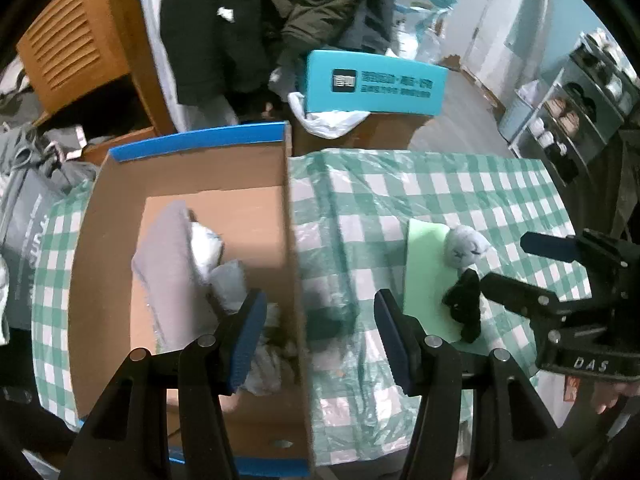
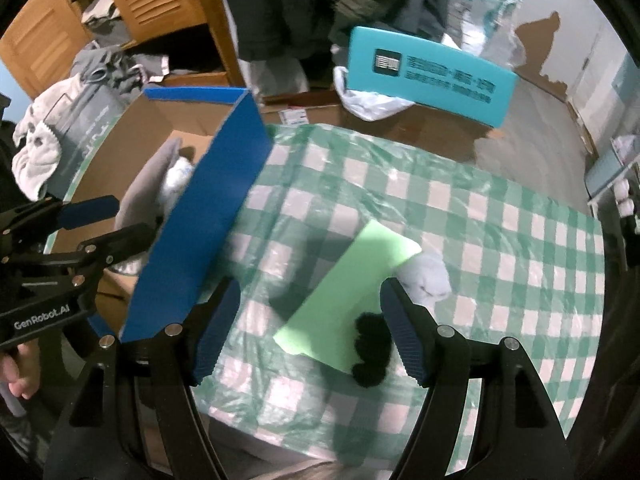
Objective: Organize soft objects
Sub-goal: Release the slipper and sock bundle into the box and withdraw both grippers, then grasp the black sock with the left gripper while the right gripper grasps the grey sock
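A light green sponge [image 2: 352,284] lies on the checked tablecloth [image 2: 500,240], with a black fuzzy toy [image 2: 370,356] on its near end and a pale grey plush [image 2: 428,276] at its right edge. My right gripper [image 2: 310,336] hangs open above the green sponge [image 1: 426,276], nothing between its fingers. My left gripper [image 1: 320,336] is open over the right wall of the cardboard box [image 1: 120,264], which holds a grey cloth [image 1: 168,264] and white soft items [image 1: 208,248]. In the left wrist view the black toy [image 1: 464,304], the grey plush [image 1: 466,246] and the right gripper [image 1: 516,264] sit at right.
A teal box [image 1: 376,84] with a white plastic bag [image 1: 332,120] stands beyond the table. Dark clothes hang behind it, a wooden cabinet [image 1: 76,48] at far left, shelves [image 1: 576,120] at right. A grey bag [image 1: 28,232] lies left of the box.
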`<state>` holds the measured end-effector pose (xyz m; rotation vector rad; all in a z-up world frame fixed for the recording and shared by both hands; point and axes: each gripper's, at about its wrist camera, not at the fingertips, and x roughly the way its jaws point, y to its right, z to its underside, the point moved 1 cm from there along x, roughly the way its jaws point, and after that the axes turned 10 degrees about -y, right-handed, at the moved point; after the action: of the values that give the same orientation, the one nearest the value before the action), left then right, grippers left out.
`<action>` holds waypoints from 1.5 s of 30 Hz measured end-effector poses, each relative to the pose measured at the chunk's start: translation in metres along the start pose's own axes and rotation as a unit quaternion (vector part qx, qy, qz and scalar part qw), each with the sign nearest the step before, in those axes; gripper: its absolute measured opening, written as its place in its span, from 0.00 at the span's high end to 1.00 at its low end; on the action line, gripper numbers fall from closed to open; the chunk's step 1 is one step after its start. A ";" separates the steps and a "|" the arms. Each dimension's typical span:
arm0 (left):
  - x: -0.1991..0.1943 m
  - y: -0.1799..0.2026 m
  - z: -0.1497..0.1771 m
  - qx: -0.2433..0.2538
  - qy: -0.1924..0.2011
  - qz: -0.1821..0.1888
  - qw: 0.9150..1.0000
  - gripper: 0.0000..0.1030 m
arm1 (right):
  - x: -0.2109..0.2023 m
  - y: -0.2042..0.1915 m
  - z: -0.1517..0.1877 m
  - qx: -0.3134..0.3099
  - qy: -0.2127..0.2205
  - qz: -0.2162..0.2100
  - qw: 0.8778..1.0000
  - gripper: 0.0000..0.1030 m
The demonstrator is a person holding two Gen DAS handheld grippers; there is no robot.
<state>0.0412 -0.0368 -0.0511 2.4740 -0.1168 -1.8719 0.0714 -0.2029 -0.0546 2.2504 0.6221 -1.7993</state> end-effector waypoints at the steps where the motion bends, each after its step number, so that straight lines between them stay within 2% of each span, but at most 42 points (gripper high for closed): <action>1: 0.001 0.004 -0.001 0.004 0.000 -0.001 1.000 0.44 | 0.000 0.005 0.001 0.004 0.000 0.000 1.000 0.29; 24: 0.063 0.075 -0.021 0.046 -0.060 0.012 0.997 0.44 | 0.035 0.108 0.022 0.118 -0.032 -0.002 0.993 0.29; 45: 0.117 0.082 -0.044 0.044 -0.104 0.013 0.994 0.44 | 0.097 0.131 -0.002 0.158 -0.069 -0.023 0.985 0.29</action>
<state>0.1121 -0.1292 -0.1450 2.3093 -0.2402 -2.1533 0.1477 -0.2996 -0.1617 2.2866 0.3883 -2.1891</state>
